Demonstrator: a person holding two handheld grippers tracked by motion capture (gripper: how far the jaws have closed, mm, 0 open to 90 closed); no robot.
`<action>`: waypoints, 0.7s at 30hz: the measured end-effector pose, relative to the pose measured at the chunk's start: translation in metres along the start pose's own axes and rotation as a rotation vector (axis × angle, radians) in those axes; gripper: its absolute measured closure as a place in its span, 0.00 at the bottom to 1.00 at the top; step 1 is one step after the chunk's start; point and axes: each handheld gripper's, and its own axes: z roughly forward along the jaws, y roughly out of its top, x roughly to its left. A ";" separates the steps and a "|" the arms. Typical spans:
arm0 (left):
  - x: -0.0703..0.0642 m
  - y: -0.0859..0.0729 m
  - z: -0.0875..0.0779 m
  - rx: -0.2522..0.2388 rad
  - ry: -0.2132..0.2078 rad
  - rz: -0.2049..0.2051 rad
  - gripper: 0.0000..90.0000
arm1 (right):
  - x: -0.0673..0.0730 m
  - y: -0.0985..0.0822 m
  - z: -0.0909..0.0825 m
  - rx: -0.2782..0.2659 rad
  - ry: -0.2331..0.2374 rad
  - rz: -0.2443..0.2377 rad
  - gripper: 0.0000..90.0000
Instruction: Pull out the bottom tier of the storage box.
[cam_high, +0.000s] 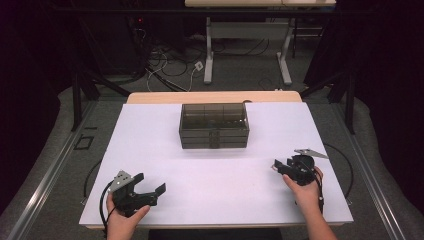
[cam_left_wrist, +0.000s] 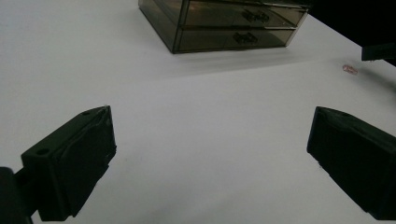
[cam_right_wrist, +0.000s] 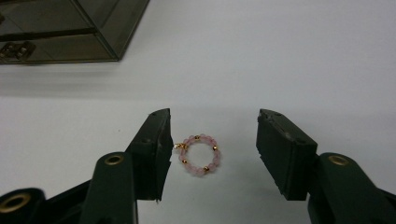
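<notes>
My right gripper (cam_right_wrist: 212, 154) sits low over the white desk (cam_right_wrist: 289, 56), its two black jaws standing apart and released. Between them lies a small bead bracelet (cam_right_wrist: 198, 155), a ring of pale pink beads with a few gold ones and a tiny gold clasp. It lies flat on the desk, closer to the jaw on the left of the right gripper view, just beside that pad; I cannot tell whether it touches it. The other jaw stands clear of it. Nothing is gripped.

From the high view, I see that same right gripper (cam_high: 280, 167) at the right side of the desk, held in my right hand (cam_high: 306, 192), with its grey three-cornered plate on top.

My left gripper (cam_high: 152, 192) rests near the front left of the desk, held in my left hand (cam_high: 122, 220). Its jaws are spread wide and released, with only bare white desk between them. In the left gripper view the bracelet (cam_left_wrist: 350, 69) appears as a small pink speck far off at the right.

Beyond both grippers, toward the back middle of the desk, stands a smoky transparent drawer box (cam_high: 214, 126) with stacked drawers, all closed. It is well apart from the bracelet and from both grippers.
</notes>
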 end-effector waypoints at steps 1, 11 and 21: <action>0.000 0.000 0.000 0.000 0.000 0.001 0.01 | 0.000 0.000 0.000 -0.011 0.000 -0.009 0.49; 0.000 0.000 0.000 0.002 0.001 0.000 0.01 | 0.009 0.003 -0.002 -0.045 0.038 -0.099 0.48; -0.001 -0.001 0.000 0.002 0.000 -0.004 0.01 | 0.025 0.011 -0.002 -0.009 0.082 -0.163 0.45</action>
